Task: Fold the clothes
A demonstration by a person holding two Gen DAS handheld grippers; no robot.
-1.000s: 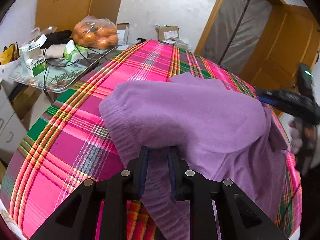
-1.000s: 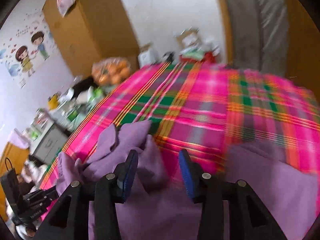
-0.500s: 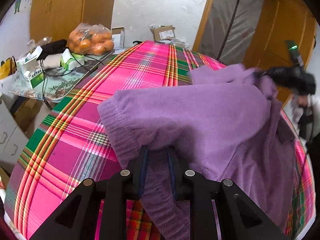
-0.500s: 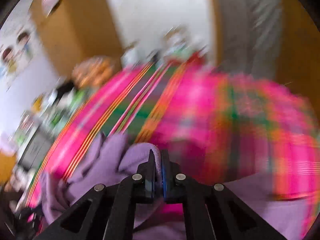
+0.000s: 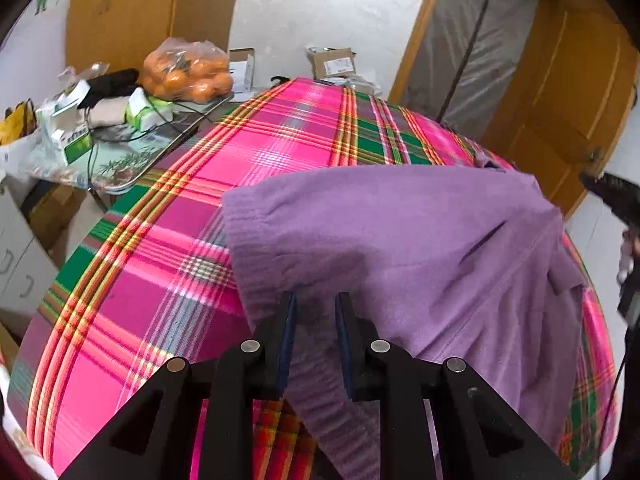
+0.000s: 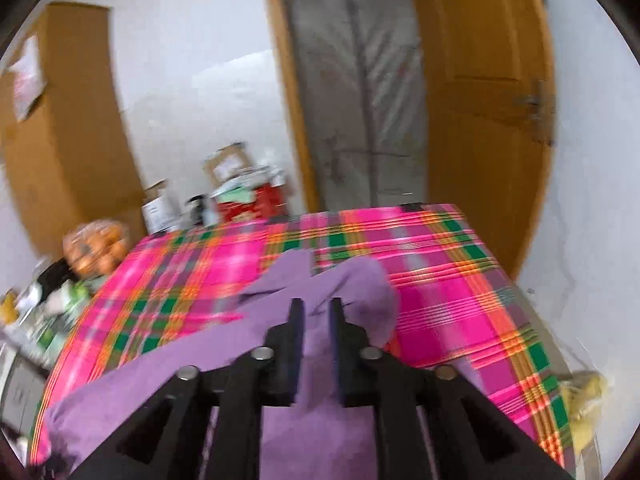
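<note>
Two hand-held grippers pinch a purple sweater [image 5: 400,240] spread over the pink plaid cloth [image 5: 160,280] covering the tabletop. The left hand-held gripper [image 5: 315,304], at lower centre of its frame, grips the ribbed hem. The right hand-held gripper [image 6: 316,308] clamps a bunched fold at centre. A bag of oranges [image 5: 188,72] sits upper left.
</note>
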